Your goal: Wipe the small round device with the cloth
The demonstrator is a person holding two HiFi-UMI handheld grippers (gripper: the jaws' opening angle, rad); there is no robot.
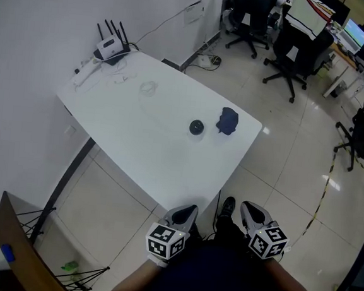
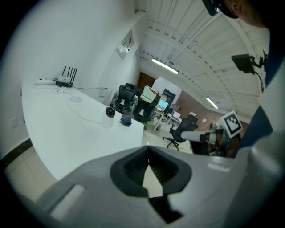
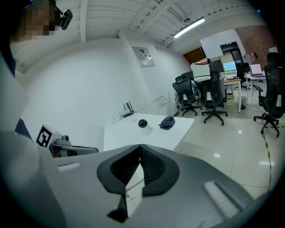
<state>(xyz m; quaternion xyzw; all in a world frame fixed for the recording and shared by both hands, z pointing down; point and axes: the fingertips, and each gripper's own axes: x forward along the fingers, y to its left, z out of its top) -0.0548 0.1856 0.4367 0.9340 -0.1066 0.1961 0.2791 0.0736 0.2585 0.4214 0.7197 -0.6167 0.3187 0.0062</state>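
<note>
The small round device (image 1: 197,127), black on top with a white body, stands on the white table (image 1: 138,144) toward its far right side. A crumpled dark blue cloth (image 1: 227,121) lies just right of it. Both grippers hang off the table near the person's body: left gripper (image 1: 186,210) and right gripper (image 1: 250,211), each shut with nothing held. The left gripper view shows its closed jaws (image 2: 149,162), the device (image 2: 109,112) and the cloth (image 2: 126,120) far off. From the right gripper (image 3: 140,159), the device (image 3: 142,123) and cloth (image 3: 167,121) are also distant.
A router with antennas (image 1: 111,47) and a power strip (image 1: 86,70) sit at the table's far left corner by the wall. Black office chairs (image 1: 298,50) and desks fill the back right. A wooden board on a stand (image 1: 21,248) is at the lower left.
</note>
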